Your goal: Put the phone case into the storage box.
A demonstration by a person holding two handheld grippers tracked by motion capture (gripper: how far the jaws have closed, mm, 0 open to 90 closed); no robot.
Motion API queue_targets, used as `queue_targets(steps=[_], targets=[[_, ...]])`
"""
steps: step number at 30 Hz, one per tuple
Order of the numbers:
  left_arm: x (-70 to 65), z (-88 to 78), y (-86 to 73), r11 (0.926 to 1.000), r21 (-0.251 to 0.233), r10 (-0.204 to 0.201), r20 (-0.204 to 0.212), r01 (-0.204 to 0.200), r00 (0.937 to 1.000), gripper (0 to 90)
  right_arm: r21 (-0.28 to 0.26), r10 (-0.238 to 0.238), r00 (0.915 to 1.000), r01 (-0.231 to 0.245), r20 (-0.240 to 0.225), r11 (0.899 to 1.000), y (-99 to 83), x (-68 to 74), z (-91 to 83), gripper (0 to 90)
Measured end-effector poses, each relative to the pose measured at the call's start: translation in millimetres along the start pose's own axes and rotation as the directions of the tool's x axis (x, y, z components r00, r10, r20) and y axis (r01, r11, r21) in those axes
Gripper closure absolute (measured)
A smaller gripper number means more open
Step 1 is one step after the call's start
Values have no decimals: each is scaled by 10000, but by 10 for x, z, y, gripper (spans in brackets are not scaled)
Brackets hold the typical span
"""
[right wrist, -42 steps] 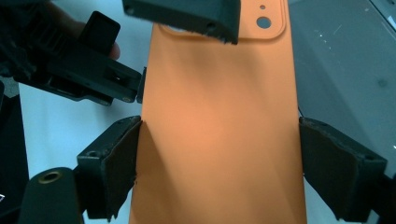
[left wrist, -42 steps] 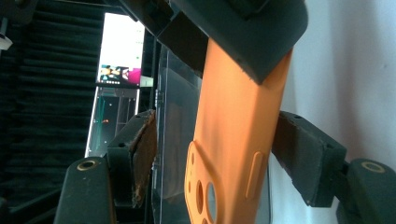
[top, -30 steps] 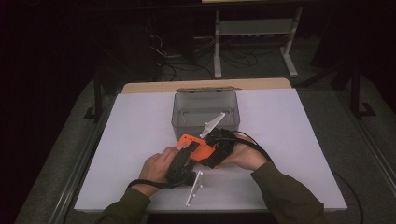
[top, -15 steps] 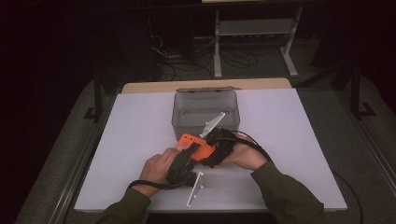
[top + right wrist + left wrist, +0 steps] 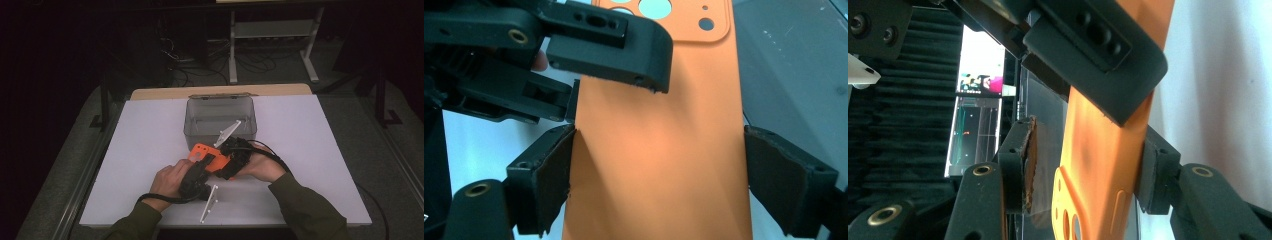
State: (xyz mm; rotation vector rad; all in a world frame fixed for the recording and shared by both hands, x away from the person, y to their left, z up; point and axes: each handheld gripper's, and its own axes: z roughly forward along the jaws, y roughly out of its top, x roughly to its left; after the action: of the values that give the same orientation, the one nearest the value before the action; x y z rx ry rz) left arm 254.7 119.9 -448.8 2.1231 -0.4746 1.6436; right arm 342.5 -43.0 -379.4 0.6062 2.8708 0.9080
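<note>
Grippers, two: right gripper (image 5: pixel 659 185) pinches one orange phone case (image 5: pixel 659 150), left gripper (image 5: pixel 1083 180) seemingly closing.

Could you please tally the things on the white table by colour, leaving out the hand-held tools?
Orange phone case: 1
Grey see-through plastic bin: 1
Total: 2
</note>
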Motion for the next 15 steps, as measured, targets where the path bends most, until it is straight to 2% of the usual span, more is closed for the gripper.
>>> queue_targets(steps=[15], targets=[[-8,-5,12,10000,-11,99,46,-99,9999,560,-14,58,10000,-58,-26,10000,0,-8,-5,156]])
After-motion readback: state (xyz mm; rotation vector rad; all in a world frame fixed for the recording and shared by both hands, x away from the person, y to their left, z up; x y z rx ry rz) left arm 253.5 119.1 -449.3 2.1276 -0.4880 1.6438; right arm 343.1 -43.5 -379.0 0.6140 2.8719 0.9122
